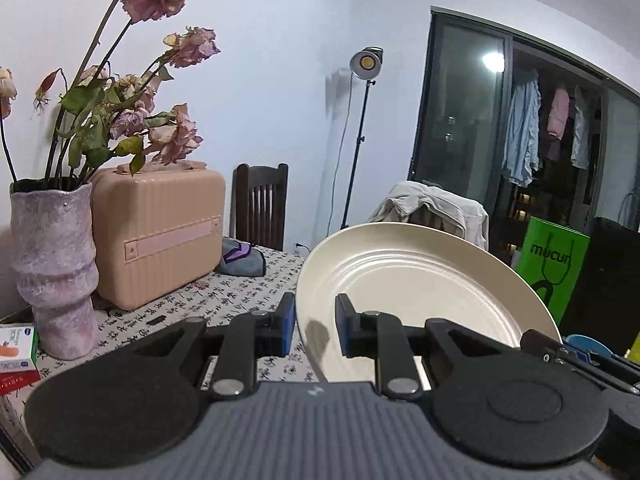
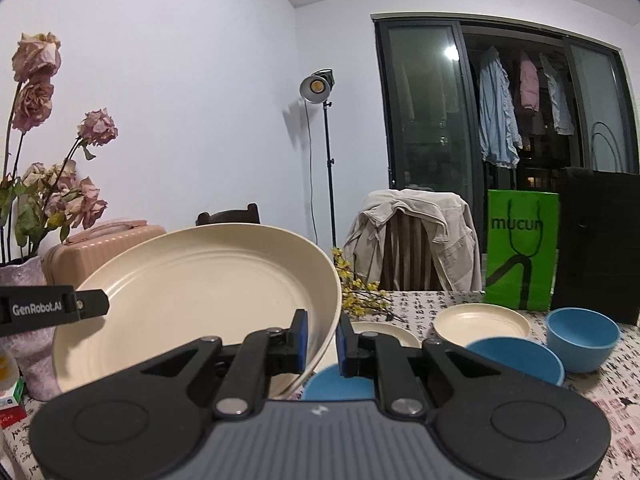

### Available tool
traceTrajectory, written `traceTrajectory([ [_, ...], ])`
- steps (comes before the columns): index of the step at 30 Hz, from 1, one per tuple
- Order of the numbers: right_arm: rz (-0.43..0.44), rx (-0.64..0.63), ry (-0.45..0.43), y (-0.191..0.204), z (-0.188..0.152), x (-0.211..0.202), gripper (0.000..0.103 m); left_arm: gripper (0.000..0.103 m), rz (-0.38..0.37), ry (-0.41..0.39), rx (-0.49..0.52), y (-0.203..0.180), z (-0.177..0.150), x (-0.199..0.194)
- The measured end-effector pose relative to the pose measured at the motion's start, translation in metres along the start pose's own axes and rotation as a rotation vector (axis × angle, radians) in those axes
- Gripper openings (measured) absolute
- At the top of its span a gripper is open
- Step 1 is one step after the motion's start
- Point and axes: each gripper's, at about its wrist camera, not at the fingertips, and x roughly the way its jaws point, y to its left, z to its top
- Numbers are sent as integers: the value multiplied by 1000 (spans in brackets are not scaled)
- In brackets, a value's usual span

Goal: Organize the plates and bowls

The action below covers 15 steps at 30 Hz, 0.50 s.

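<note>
A large cream plate (image 1: 420, 280) hangs tilted above the patterned table, held by both grippers. My left gripper (image 1: 316, 328) is shut on its left rim. My right gripper (image 2: 322, 342) is shut on the right rim of the same large plate (image 2: 192, 300). The left gripper's black body (image 2: 60, 308) shows at the plate's far side in the right wrist view. On the table to the right lie a small cream plate (image 2: 480, 322), another cream plate (image 2: 384, 330) partly hidden, and three blue bowls (image 2: 582, 336), (image 2: 516, 354), (image 2: 336, 384).
A purple vase (image 1: 54, 264) of dried roses and a pink case (image 1: 160, 232) stand at the left. Yellow flowers (image 2: 360, 292) lie mid-table. A green bag (image 2: 520, 248) and a black box (image 2: 596, 240) stand at the back right. A chair with a jacket (image 2: 412, 240) stands behind.
</note>
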Motion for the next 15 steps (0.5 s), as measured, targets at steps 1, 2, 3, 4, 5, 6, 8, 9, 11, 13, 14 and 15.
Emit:
traceTrajectory([
  [1,-4,3,-1,-3,-2,-5,14,21,-4,-1,3,-3,-3,-5],
  [2,-9,4,-2,-5,-4,-10,14,21,-9,-2,7,-6,-5,-8],
  [3,-15,7,-5,-8,-6,-16,14,21,-15,-3,12,-9,-7,-12],
  [4,-21,9,-7,-10,-8,-20,14,21,-21,-3,15,-12,-10,-16],
  [5,-28,13,-8,-13,-10,-25,14,21,-28,-3,18,-15,-12,-19],
  [6,-37,18,-7,-17,-12,-31,14,21,-38,-1,20,-19,-15,-23],
  [8,-52,27,-6,-24,-16,-40,14,21,-53,4,25,-24,-21,-30],
  [9,-61,32,-6,-28,-18,-46,14,21,-61,4,26,-27,-24,-33],
  [11,-78,39,-5,-34,-22,-55,14,21,-69,6,32,-33,-31,-39],
  [13,-102,48,1,-40,-29,-62,14,21,-82,8,42,-40,-39,-43],
  [14,-115,49,4,-43,-32,-65,14,21,-85,6,53,-45,-42,-44],
  [15,-124,47,5,-46,-35,-67,15,21,-89,3,65,-50,-44,-44],
])
